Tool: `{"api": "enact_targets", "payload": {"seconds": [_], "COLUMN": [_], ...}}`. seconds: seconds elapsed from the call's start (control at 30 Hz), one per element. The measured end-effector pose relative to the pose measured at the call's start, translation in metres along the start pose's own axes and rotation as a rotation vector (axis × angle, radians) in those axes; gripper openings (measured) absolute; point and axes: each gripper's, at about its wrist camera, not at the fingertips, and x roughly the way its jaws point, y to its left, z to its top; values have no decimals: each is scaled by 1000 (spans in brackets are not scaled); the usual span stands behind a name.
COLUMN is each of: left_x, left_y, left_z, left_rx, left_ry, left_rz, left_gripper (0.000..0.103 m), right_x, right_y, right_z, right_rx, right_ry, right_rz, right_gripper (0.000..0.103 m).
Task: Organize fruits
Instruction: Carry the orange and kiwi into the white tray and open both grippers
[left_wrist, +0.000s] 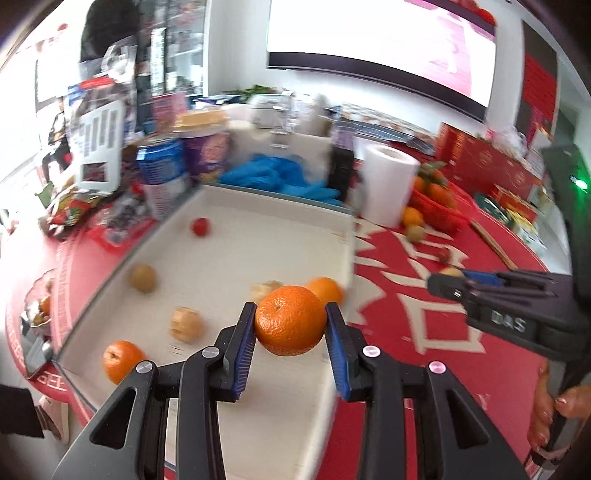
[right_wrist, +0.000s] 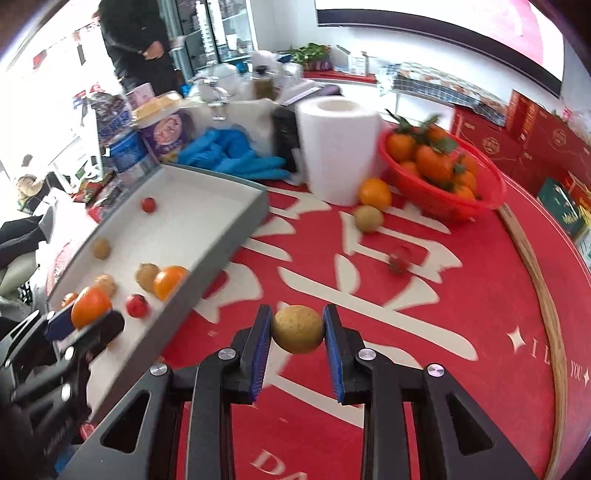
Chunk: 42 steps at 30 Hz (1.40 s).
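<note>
My left gripper (left_wrist: 290, 326) is shut on an orange (left_wrist: 290, 320), held above the near right part of the white tray (left_wrist: 258, 218). In the right wrist view this orange (right_wrist: 90, 307) shows at the lower left, over the tray (right_wrist: 207, 214). My right gripper (right_wrist: 297, 329) is shut on a small yellow-brown round fruit (right_wrist: 298, 328) above the red tablecloth (right_wrist: 424, 332), right of the tray. Several fruits lie in the tray: oranges, brown fruits and small red ones. The right gripper (left_wrist: 448, 277) shows side-on at the right edge of the left wrist view.
A red basket (right_wrist: 443, 184) of leafy oranges stands at the back right, with an orange (right_wrist: 375, 194), a brown fruit (right_wrist: 368, 218) and a strawberry (right_wrist: 399, 261) loose on the cloth. A paper roll (right_wrist: 338, 147), blue gloves (right_wrist: 236, 153) and cans stand behind the tray. A person (right_wrist: 136, 40) stands beyond.
</note>
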Motion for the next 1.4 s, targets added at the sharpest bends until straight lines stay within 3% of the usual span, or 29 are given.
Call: {"api": "enact_targets", "payload": {"seconds": [0.13,0.33,0.6,1.0,1.1,1.17,1.23,1.3,1.33,1.37,1.4], "left_x": [9,18,25,34,34,31,27,26,26,25,24], "left_y": [23,43,51,51,49,48,47,45,44,44,45], "left_z": [1,-5,-11,-20,-22,-21,-20,-19,-19,-19,-18], "left_rx": [-35,-68,-87,-84,-79,-80,-79,-67,-63,-64,-71], "left_ry": [4,29,54,88,88,75,54,52,53,51,50], "left_rz": [69,97,107,104,104,107,110,117,118,117,118], "left_gripper": [40,40,40,40,52,79,83,83,84,85,86], "right_x": [5,15,26,44,47,47,47,46,44,40,35], "right_y": [27,63,96,115,118,118,118,116,115,113,111], "right_z": [10,21,29,40,40,40,41,42,42,43,43], "right_rx": [-44,-99,-138,-120,-132,-136,-135,-132,-127,-120,-112], "right_ry": [5,12,25,73,83,86,88,83,70,49,23], "right_rz": [22,66,113,177,189,196,198,200,200,199,194], "right_gripper": [29,29,29,29,29,29,30,64,94,102,102]}}
